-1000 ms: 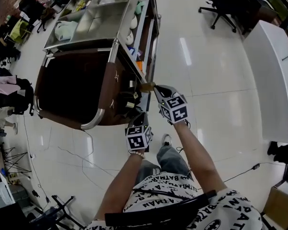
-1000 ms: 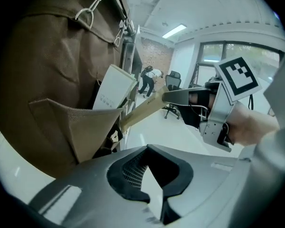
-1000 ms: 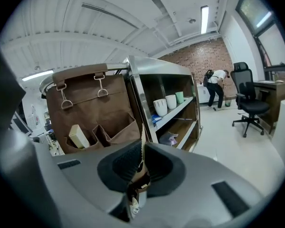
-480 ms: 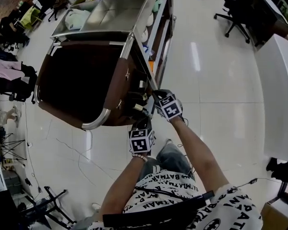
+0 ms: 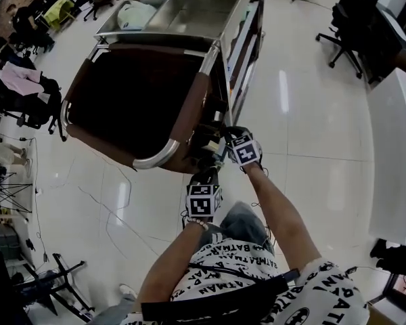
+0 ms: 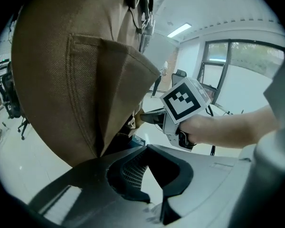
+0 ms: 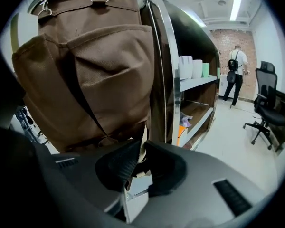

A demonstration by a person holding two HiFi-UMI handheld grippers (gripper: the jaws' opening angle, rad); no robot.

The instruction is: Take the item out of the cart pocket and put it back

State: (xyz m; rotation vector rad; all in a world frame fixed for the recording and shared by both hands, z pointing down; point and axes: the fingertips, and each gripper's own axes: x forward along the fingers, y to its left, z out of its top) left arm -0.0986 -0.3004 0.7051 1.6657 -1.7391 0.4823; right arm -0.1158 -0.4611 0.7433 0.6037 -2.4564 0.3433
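A brown cloth bag point(image 5: 132, 107) hangs on the steel cart's end, with pockets point(image 7: 109, 70) sewn on its side. My right gripper point(image 7: 143, 149) points at the pockets' lower edge. Its jaws are opening, and a thin cream sachet point(image 7: 142, 144) with a serrated edge stands between the pads, leaning on the left one. In the head view this gripper point(image 5: 218, 154) sits against the bag. My left gripper point(image 6: 146, 148) is just below a gaping pocket point(image 6: 109, 80), tips together. Whether they pinch cloth cannot be told. The left gripper point(image 5: 206, 176) is below the right one.
The steel cart point(image 7: 164, 80) has shelves with white cups point(image 7: 190, 66) to the right of the bag. An office chair point(image 7: 266, 110) and a person point(image 7: 236, 75) stand farther back. A white desk point(image 5: 396, 134) runs along the right side.
The right gripper has carried the sachet down and in against the bag's pockets, and its jaws have begun to part. The left gripper stays under the pocket. The head view moved closer.
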